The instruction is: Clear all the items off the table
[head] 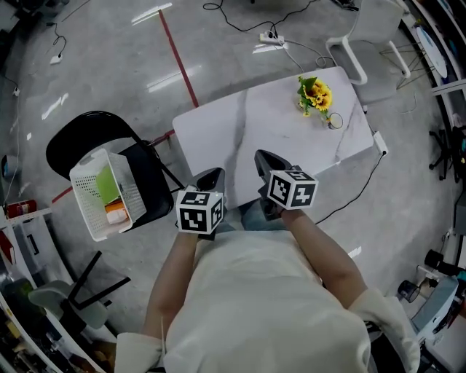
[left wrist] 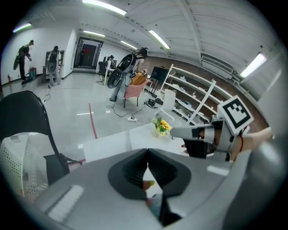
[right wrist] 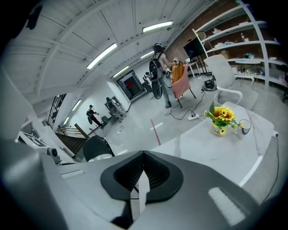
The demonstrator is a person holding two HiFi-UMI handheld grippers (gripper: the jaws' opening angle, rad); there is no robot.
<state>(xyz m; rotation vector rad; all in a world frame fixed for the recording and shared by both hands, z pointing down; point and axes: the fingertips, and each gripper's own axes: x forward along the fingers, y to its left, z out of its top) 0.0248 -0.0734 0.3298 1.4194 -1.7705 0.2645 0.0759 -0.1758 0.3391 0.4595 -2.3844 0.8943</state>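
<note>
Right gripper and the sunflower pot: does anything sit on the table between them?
No. In the head view only bare white table lies between the right gripper and the sunflower pot; the cup stands beside the pot.

1. Long ceiling lights [left wrist: 104, 6] flood the hall evenly; all three views are bright.
2. White streaks of glare lie on the glossy grey floor [head: 109, 65].
3. The white table [head: 291, 124] looks nearly washed out; shadows are faint and soft.
4. Both gripper views bend hard, corners black, the nearest foreground blurred.
</note>
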